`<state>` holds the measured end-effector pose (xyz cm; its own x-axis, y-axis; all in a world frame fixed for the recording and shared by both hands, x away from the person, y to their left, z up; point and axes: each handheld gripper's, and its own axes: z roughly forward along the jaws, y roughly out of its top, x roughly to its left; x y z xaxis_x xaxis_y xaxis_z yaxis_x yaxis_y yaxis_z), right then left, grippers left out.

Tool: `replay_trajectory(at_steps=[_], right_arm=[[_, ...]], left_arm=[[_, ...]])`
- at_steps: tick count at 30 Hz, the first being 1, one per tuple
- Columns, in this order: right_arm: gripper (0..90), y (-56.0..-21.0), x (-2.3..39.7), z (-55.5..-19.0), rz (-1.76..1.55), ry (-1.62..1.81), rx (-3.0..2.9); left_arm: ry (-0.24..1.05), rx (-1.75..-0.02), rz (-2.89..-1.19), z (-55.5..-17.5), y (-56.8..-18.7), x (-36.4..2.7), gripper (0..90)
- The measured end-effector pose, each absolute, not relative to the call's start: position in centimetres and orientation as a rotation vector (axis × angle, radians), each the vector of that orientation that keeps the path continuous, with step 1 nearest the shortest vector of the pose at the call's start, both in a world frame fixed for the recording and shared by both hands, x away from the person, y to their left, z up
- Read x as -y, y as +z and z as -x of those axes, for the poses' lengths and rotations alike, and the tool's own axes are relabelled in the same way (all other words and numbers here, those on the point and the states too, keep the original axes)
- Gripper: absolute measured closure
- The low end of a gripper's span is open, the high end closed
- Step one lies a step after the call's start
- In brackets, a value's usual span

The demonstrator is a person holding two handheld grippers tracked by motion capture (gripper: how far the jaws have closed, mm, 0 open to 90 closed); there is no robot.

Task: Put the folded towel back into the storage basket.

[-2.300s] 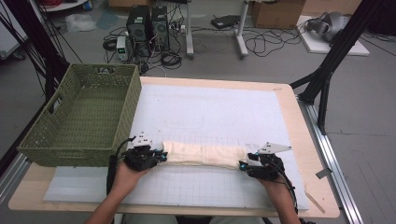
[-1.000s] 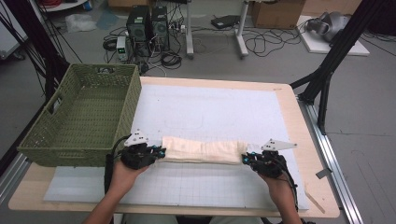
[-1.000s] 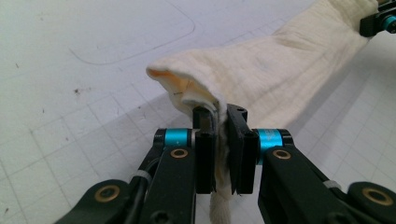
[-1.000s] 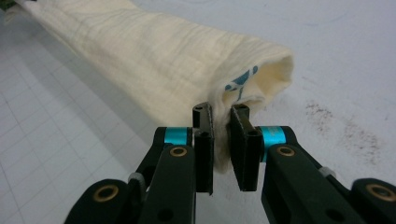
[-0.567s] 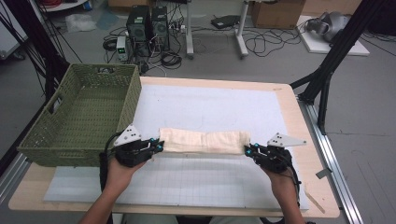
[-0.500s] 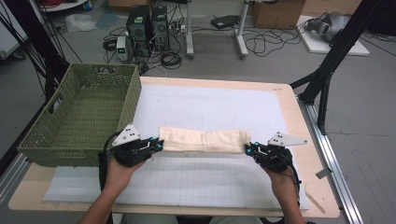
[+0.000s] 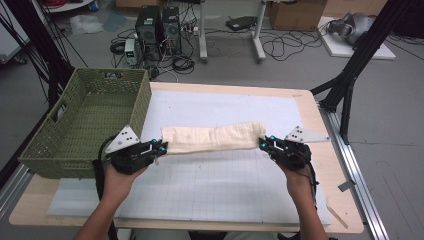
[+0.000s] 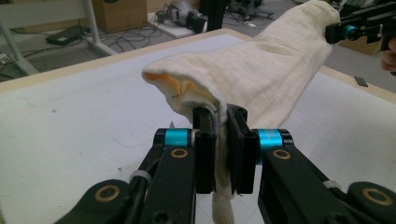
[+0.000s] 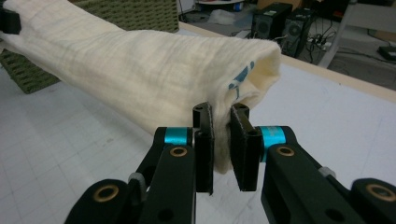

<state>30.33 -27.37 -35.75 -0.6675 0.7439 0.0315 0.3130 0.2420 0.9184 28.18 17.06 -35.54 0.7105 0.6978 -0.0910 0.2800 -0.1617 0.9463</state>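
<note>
A folded cream cloth (image 7: 212,137) hung stretched between the two grippers above the white gridded mat (image 7: 215,185), clear of the surface and sagging only slightly along its length. The left gripper (image 7: 159,148) pinched the cloth's left end, and in the left gripper view (image 8: 222,140) its black jaws were clamped together on a bunched fold of the fabric, with a strip of cloth (image 8: 261,74) hanging down between them and the rest running away toward the far right. The right gripper (image 7: 263,144) gripped the other end in the same way — in the right gripper view (image 9: 220,140) the jaws pressed on a hanging edge of the cloth (image 9: 140,65), beside a small blue mark (image 9: 240,77) printed on the fabric. Both hands came in from the near edge of the table (image 7: 320,120), the left hand (image 7: 117,182) near the left side and the right hand (image 7: 297,182) toward the right, well apart with the cloth spanning the gap. A green woven basket (image 7: 85,125) stood at the left of the table, just beside the left gripper — its near right corner lay close to the cloth's left end, though the cloth did not touch it. On the floor beyond the far edge stood computer cases (image 7: 160,22) among loose cables.
</note>
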Motion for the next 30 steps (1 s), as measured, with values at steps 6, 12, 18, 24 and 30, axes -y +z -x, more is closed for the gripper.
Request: replay_trajectory(at_steps=[6, 12, 18, 24, 30], right_arm=[[81.1, -34.6, 25.8, -31.8, -0.931, 1.426, -2.109], [81.1, -33.4, 24.1, -33.5, -0.899, 1.429, -2.115], [81.2, -32.1, 22.3, -35.2, -0.873, 1.413, -2.130], [81.2, -30.8, 20.2, -36.8, -0.847, 1.399, -2.136], [81.2, -29.5, 17.6, -38.5, -0.807, 1.394, -2.153]], left_arm=[[0.484, -0.785, -1.730, -27.7, -34.2, -18.4, 82.2], [0.521, -0.788, -1.713, -27.2, -33.4, -19.6, 82.2], [0.560, -0.782, -1.706, -26.7, -32.7, -20.6, 82.2], [0.586, -0.781, -1.703, -26.1, -32.1, -21.7, 82.2], [0.616, -0.793, -1.693, -25.5, -31.8, -23.2, 82.2]])
